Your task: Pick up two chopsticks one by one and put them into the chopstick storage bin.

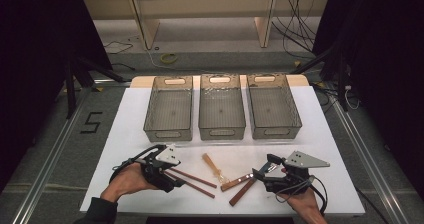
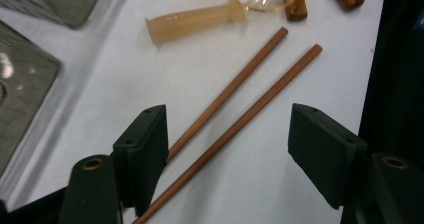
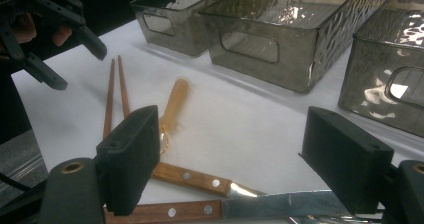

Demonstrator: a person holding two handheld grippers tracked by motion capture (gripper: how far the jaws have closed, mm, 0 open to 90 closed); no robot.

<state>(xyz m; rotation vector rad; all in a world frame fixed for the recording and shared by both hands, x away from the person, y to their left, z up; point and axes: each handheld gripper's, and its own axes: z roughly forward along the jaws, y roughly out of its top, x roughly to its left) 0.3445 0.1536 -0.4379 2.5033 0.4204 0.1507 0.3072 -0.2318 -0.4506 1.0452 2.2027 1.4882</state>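
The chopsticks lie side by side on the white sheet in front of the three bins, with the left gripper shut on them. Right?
Not quite. The chopsticks lie side by side as said, but the left gripper is open: the left gripper view shows both pads apart, not pressing on them.

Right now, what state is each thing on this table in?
Three clear plastic bins: upright, empty.
Two brown wooden chopsticks: lying side by side, between the open left gripper.
Two wooden-handled knives: lying flat by the open right gripper.
Amber-handled utensil: lying flat.
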